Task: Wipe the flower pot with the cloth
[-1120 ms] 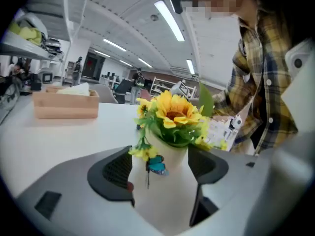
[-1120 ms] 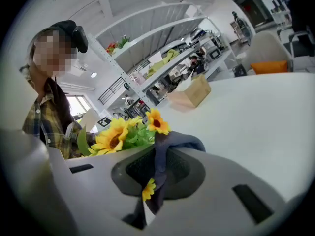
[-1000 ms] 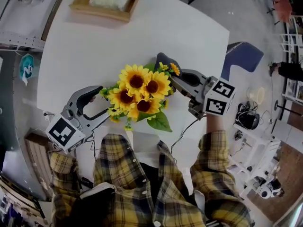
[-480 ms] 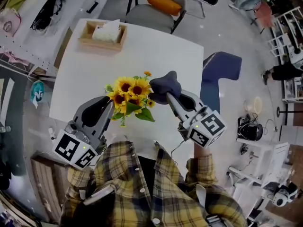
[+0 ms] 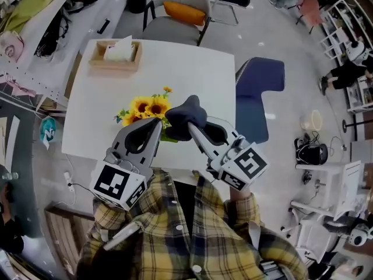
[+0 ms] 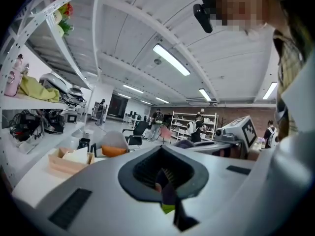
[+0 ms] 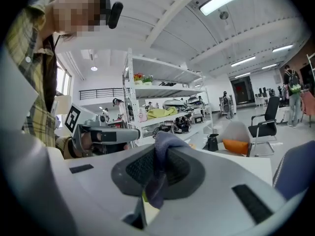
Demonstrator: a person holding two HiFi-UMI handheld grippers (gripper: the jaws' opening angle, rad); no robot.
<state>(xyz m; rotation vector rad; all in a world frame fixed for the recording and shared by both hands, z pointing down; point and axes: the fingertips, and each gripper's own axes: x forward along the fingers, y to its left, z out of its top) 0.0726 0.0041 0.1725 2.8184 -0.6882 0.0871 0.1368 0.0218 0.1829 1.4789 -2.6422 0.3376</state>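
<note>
A bunch of sunflowers [image 5: 141,105] stands on the white table [image 5: 180,69], and the blooms hide the pot beneath them. My right gripper [image 5: 191,126] is raised above the table just right of the flowers, shut on a dark blue-grey cloth [image 5: 185,112]. In the right gripper view, the cloth [image 7: 165,144] is pinched between the pads and sticks up past them. My left gripper [image 5: 156,123] hovers over the flowers' near side. Its jaws are shut [image 6: 165,181], with only a dark sliver and some green showing at the seam; I see nothing held.
A wooden tissue box [image 5: 115,54] sits at the table's far left corner. A chair with an orange cushion [image 5: 183,10] stands behind the table and a blue chair [image 5: 259,86] to its right. Shelves line the left wall.
Both grippers have risen from beside the flowers toward the camera. The left jaws went from open to shut. The cloth stays in the right gripper, and the table now looks smaller and farther away.
</note>
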